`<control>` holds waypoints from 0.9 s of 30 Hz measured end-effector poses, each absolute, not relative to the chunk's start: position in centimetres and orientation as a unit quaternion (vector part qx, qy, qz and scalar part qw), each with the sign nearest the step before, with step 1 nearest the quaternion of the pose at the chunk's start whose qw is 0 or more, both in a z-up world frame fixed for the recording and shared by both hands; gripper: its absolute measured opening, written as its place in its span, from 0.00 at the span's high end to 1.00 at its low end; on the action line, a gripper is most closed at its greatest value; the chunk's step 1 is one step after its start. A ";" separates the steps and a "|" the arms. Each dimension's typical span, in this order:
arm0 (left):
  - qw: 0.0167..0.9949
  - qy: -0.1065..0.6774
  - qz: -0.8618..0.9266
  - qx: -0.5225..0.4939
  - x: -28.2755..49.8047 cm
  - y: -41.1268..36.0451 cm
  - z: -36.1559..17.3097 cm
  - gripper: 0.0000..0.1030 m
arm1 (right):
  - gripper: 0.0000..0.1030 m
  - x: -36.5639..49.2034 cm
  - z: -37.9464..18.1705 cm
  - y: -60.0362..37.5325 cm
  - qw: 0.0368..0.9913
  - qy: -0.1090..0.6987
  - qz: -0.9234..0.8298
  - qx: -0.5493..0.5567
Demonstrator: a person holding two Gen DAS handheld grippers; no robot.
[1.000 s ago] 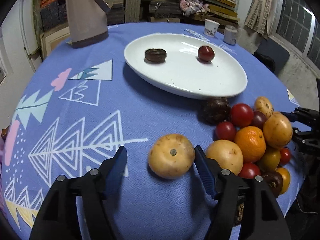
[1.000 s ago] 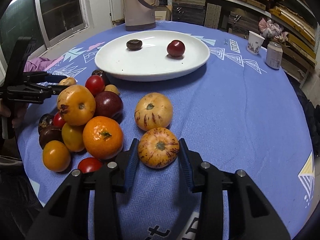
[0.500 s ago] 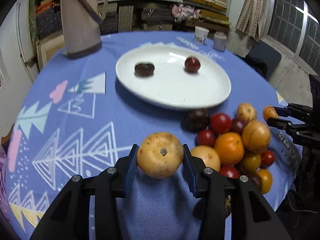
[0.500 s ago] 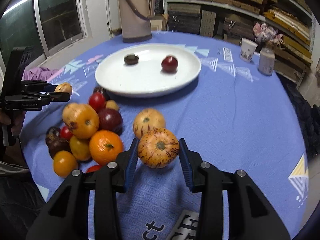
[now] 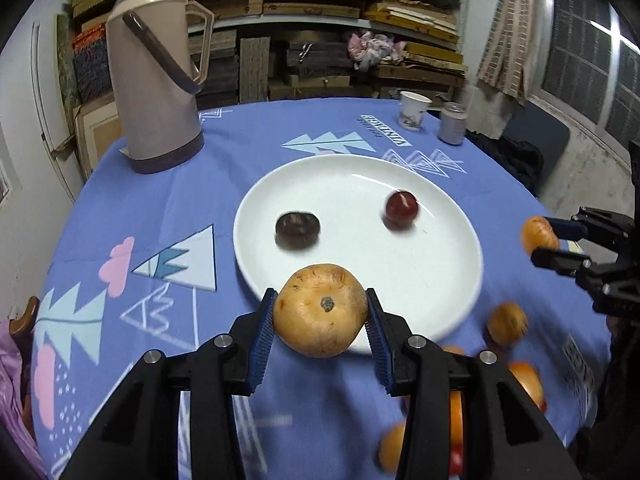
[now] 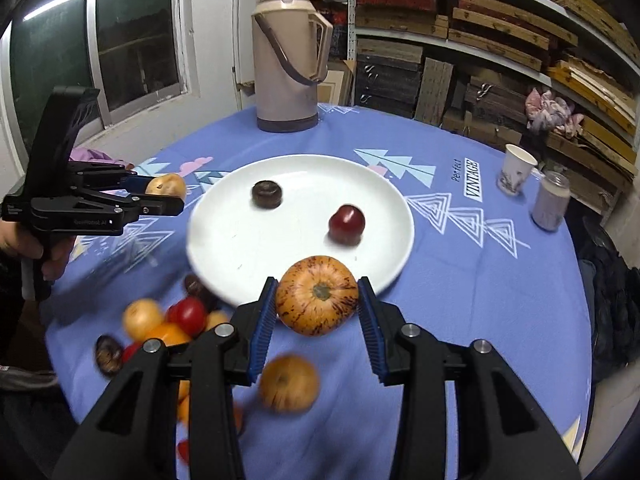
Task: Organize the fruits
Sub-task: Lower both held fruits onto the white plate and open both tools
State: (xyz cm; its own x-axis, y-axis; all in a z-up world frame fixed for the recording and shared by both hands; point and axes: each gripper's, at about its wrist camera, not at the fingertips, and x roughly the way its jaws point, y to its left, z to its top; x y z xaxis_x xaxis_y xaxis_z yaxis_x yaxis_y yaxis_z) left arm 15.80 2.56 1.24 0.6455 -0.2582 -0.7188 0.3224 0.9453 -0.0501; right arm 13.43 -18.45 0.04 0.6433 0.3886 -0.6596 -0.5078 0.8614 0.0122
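1. Tan, smooth-skinned fruit (image 5: 320,326) fills the left wrist view, clamped between the blue pads of the left gripper (image 5: 320,330) and clear of the cloth. Both pads press its flanks; its stem scar faces the camera.
2. Same view: the white plate (image 5: 448,300) lies straight ahead of the jaws, its near rim just behind the held fruit. A dark fruit (image 5: 297,230) and a red fruit (image 5: 401,209) sit on it, well apart. The loose pile (image 5: 506,322) lies low and to the right, blurred.
3. Right wrist view: the right gripper (image 6: 318,306) is closed on a striped orange fruit (image 6: 317,294), stem end up, also lifted.
4. Same view: the plate's near rim (image 6: 224,280) stands directly beyond this fruit, open white surface between the two fruits already there. A loose tan fruit (image 6: 289,383) lies below the jaws on the tablecloth (image 6: 480,300).
5. Judgement: both grippers face the plate nearly head-on from its near side and appear about equally near; a short forward carry and lowering should serve, each aimed at bare plate to avoid the other.
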 end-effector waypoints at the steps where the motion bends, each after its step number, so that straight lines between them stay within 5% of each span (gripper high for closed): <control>1: 0.905 0.394 -0.157 0.037 16.9 2.5 0.9 0.58 | 0.62 14.5 -0.2 -18.1 0.900 0.347 0.250 -0.086; 23: 0.889 0.438 -0.117 0.066 27.1 1.0 -4.0 0.57 | 0.61 27.1 -6.3 -14.6 0.880 0.417 0.210 -0.089; 27: 0.898 0.423 -0.114 0.047 26.6 1.5 -3.2 0.37 | 0.47 25.9 -5.2 -15.5 0.894 0.394 0.202 -0.071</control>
State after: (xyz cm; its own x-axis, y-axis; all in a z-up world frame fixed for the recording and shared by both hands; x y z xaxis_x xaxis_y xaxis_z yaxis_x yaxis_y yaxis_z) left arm 26.60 1.49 -3.17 0.6159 -0.1643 -0.7705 0.2441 0.9697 -0.0116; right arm 25.94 -15.54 -5.24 0.6086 0.3052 -0.7324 -0.4174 0.9082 0.0315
